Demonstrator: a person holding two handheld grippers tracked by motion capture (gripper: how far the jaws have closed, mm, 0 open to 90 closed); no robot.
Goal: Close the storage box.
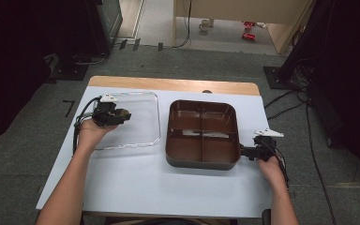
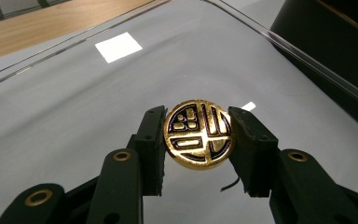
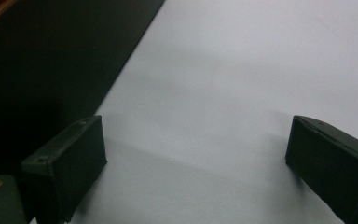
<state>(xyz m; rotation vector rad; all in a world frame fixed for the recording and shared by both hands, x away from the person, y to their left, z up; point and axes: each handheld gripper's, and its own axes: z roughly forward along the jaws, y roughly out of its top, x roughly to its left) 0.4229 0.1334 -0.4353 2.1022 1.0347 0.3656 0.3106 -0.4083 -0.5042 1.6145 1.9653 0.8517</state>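
So the left gripper [image 2: 198, 135] has its jaws clenched on a gold coin-looking disc [image 2: 199, 134], round, shiny, with a black line pattern on its face. One pad presses each side of the disc's edge, and the face is turned toward that gripper's camera. In the left gripper view the disc sits clear above the clear plastic lid [image 2: 98, 98] lying flat under it, not touching it as far as I can tell. A bright square reflection sits on the lid toward 11 o'clock from the disc.

From the high view, the left gripper [image 1: 122, 116] hangs over the left part of the lid [image 1: 143, 126], with the disc [image 1: 123, 115] just a small glint at the jaw tips. The lid lies on the white tabletop [image 1: 168, 187] at roughly 9 o'clock from the brown tray [image 1: 201, 161], close beside it but apart. The tray is a rounded square split into four compartments.

The right gripper [image 1: 244, 152] is over at the tray's 4 o'clock corner, jaws pointing toward the tray wall, right up by it; I can't tell if it touches. In the right gripper view its jaws stand wide apart, released, with bare tabletop [image 3: 223, 84] between them and the dark tray wall [image 3: 51, 60] running off at 10 o'clock.
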